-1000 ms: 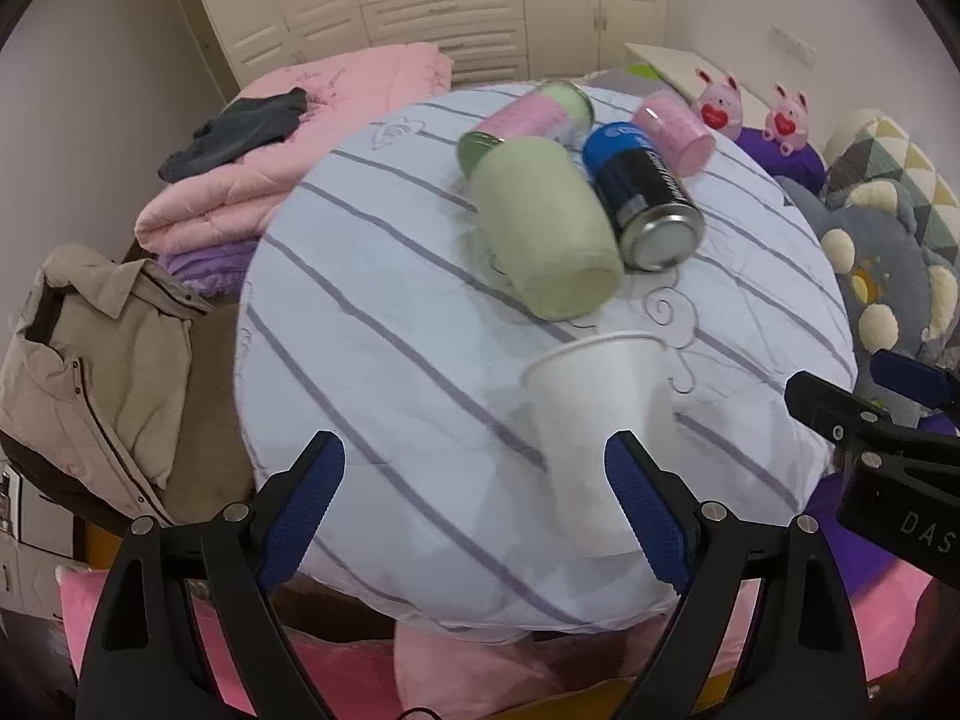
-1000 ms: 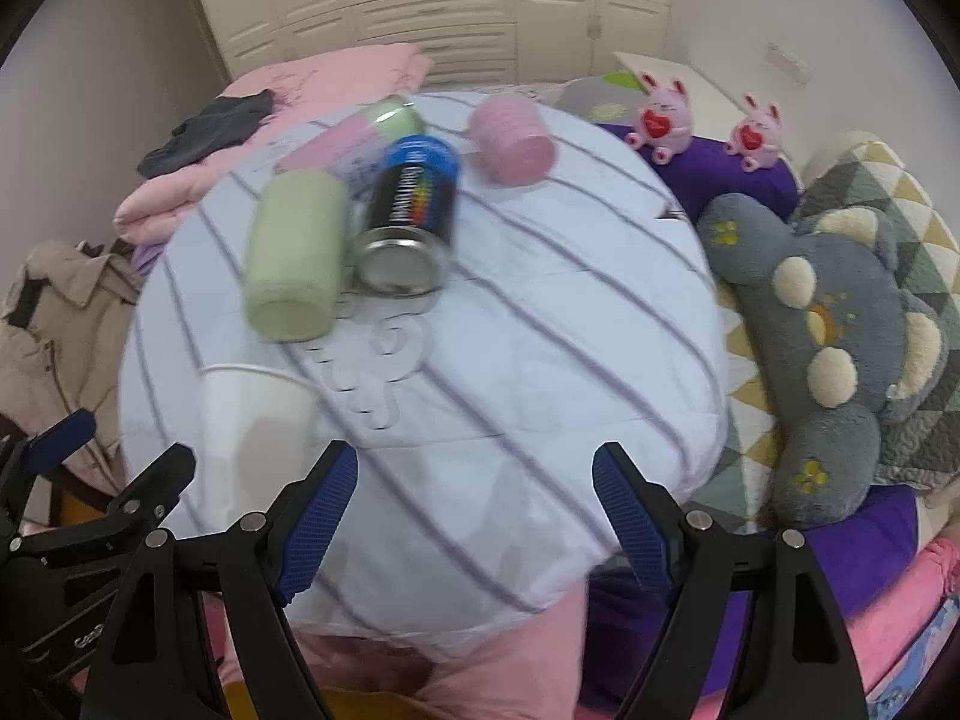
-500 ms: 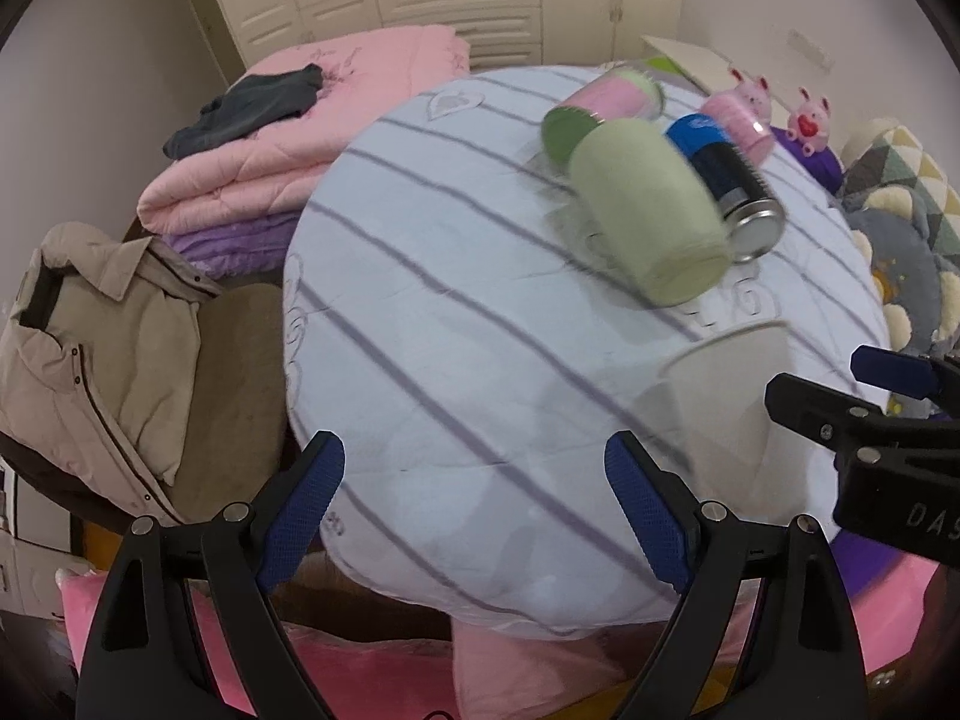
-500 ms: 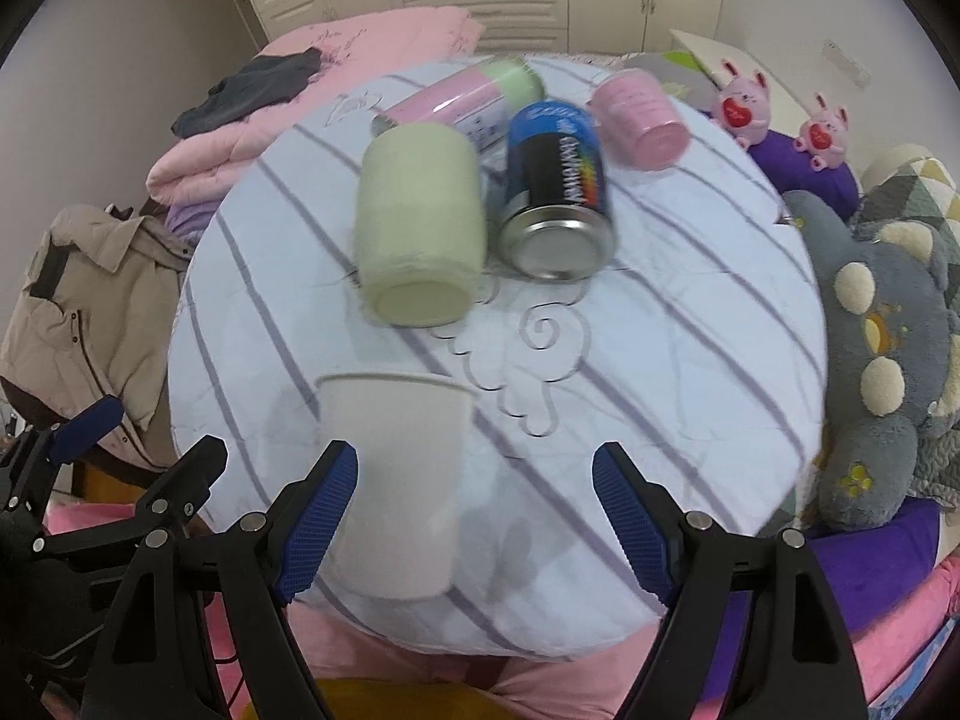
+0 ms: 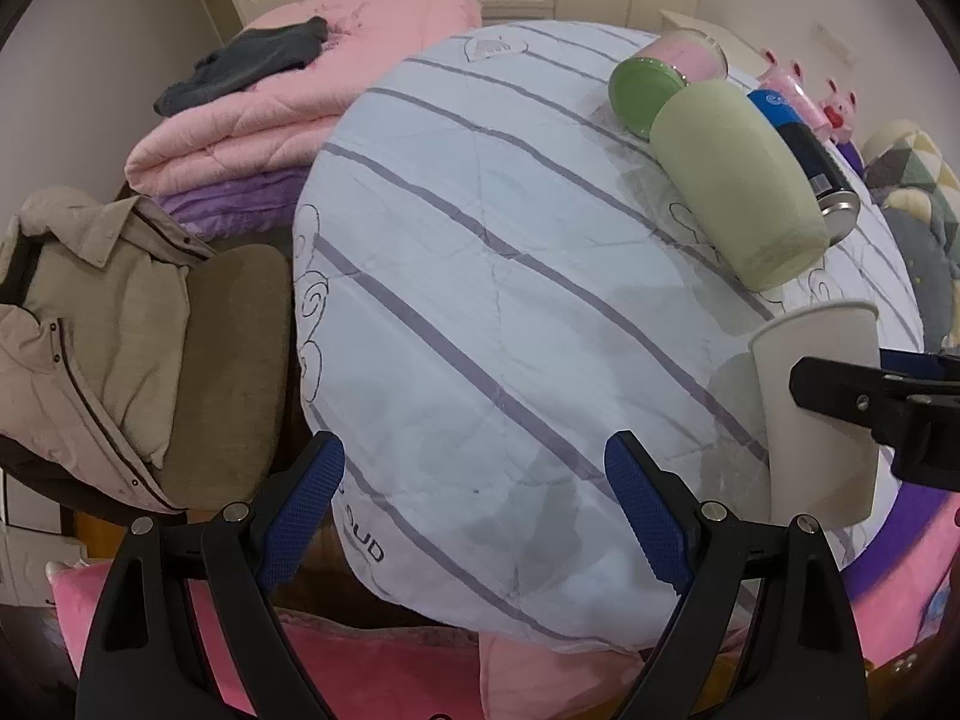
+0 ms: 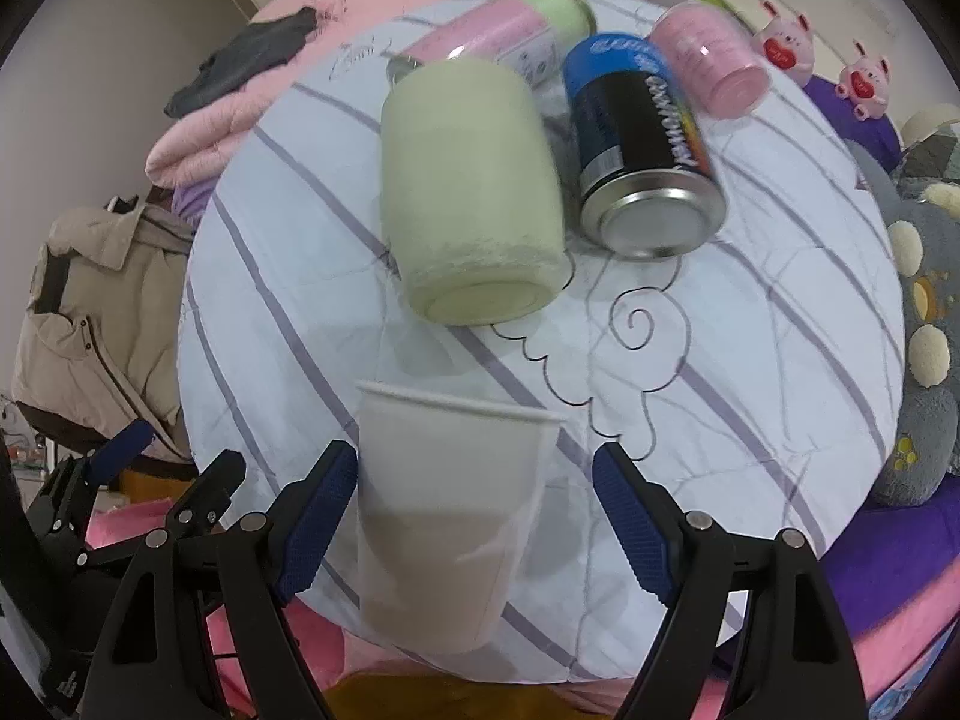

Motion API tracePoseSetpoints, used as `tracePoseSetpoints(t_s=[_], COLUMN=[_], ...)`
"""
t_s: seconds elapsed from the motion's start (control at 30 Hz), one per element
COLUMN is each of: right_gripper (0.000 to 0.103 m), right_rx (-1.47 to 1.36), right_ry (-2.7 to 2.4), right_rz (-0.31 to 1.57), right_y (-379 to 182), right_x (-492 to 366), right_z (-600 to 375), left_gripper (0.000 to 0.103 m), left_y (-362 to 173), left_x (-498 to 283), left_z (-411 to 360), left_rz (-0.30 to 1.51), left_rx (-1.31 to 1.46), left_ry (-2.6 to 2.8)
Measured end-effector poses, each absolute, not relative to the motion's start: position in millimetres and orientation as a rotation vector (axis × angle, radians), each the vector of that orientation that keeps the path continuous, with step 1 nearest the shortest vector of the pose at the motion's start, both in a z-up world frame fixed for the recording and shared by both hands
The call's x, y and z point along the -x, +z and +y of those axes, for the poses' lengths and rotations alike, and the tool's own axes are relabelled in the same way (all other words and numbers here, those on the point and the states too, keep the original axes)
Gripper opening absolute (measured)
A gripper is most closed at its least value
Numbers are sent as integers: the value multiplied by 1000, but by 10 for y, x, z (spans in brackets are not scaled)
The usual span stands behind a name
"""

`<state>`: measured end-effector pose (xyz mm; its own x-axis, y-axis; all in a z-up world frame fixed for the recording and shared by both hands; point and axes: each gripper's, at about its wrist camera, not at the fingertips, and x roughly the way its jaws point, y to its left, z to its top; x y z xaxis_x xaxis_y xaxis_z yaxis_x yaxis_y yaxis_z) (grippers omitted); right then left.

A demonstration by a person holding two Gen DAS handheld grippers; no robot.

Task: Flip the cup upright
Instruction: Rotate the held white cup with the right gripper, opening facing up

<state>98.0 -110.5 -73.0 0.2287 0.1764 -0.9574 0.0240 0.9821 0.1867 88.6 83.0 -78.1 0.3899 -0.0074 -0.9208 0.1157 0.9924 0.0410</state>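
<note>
A white paper cup (image 6: 444, 510) lies on its side near the front edge of the round striped table (image 6: 750, 360), its rim toward the middle. It sits between the fingers of my open right gripper (image 6: 474, 510), close to the left finger (image 6: 315, 516). In the left wrist view the cup (image 5: 816, 414) is at the right, with a right gripper finger (image 5: 864, 402) in front of it. My left gripper (image 5: 474, 510) is open and empty, above the table's front left part.
A pale green cup (image 6: 474, 198), a blue and black can (image 6: 642, 144), a pink cup (image 6: 708, 60) and a pink and green bottle (image 6: 498, 36) lie on the table's far half. Folded pink quilts (image 5: 312, 96) and a beige jacket (image 5: 78, 312) are at the left, plush toys (image 6: 924, 330) at the right.
My right gripper has moved left and forward, so the white cup now lies between its fingers. My left gripper has swung left, away from the cup.
</note>
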Motion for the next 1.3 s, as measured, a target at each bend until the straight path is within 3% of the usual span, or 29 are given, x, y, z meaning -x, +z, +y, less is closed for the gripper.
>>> tracePoseSetpoints(t_s=[0.47, 0.53, 0.8, 1.3], right_gripper=[82, 73, 73, 73], right_rx=[-226, -216, -196, -97], right_ry=[68, 78, 98, 62], right_rz=[1386, 1376, 1338, 1117], right_y=[-916, -903, -796, -379], right_x=[-1193, -1202, -1138, -988], right_z=[-1054, -1053, -1122, -1279], left_gripper=[90, 90, 90, 90], left_y=[-901, -905, -879, -717], left_x=[-1087, -1109, -1099, -962], left_z=[779, 781, 751, 585], left_rz=[1196, 1198, 1196, 1154], left_rx=[-124, -118, -120, -137], left_ry=[-108, -112, -110, -114])
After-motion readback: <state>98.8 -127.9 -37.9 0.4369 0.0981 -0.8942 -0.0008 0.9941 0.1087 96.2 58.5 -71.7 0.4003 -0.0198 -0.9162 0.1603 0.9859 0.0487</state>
